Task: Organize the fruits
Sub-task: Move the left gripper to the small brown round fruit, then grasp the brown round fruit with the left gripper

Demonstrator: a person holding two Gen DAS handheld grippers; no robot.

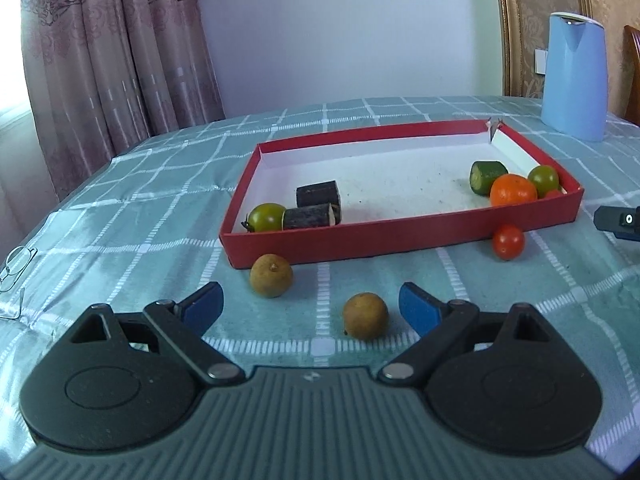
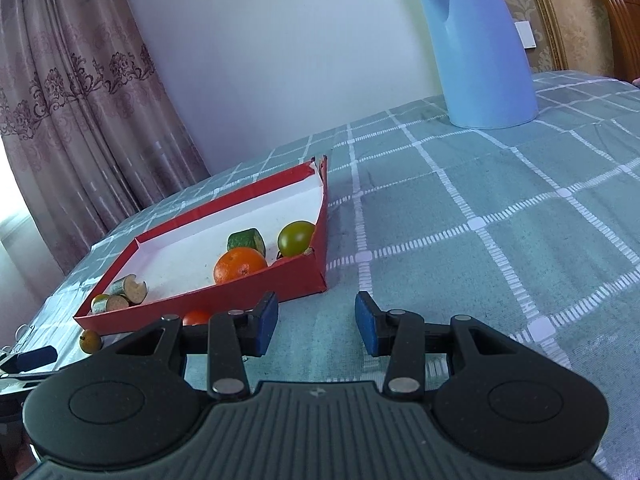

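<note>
- Checked green tablecloth (image 1: 140, 208) carries the red tray (image 1: 400, 236); two brown fruits and a cherry tomato (image 1: 508, 241) lie outside it.
- We judge the nearer brown fruit (image 1: 365, 316) light, firm and prone to rolling; pinch across its middle.
- It sits at one o'clock between the wide-open fingers of our left gripper (image 1: 311, 304).
- Our right gripper (image 2: 316, 322) gapes empty; the tomato (image 2: 196, 317) at ten o'clock is half hidden, we think.

I can read no text, brand or number from here — the blue kettle (image 2: 478, 46) shows only a faint mark near its rim, too small to make out.
</note>
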